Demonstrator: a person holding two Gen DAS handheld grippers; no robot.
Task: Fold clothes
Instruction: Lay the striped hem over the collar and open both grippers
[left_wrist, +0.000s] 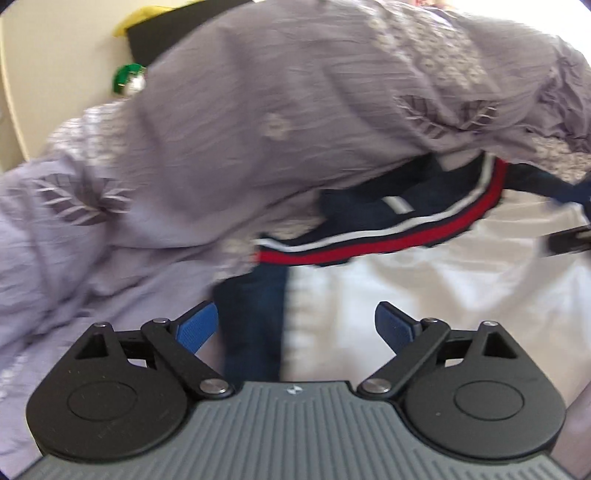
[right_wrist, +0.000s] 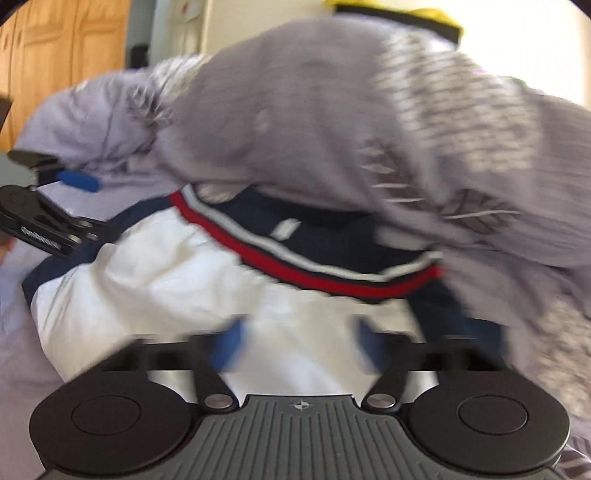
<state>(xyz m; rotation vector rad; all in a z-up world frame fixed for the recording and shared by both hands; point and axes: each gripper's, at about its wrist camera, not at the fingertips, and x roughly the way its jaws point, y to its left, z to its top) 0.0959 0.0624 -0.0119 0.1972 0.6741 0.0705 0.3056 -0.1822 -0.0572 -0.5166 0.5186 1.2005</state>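
Both tongs, left tongs (left_wrist: 295, 325) and right tongs (right_wrist: 295, 345), gape empty before two garments: lilac top (left_wrist: 229, 122), white-navy jacket (right_wrist: 155, 280).

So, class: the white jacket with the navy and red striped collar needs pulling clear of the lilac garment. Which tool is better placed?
Right, probably. The right tool, open, faces bare white jacket; the left tool sits at its edge beside the lilac garment.

No legible text or labels
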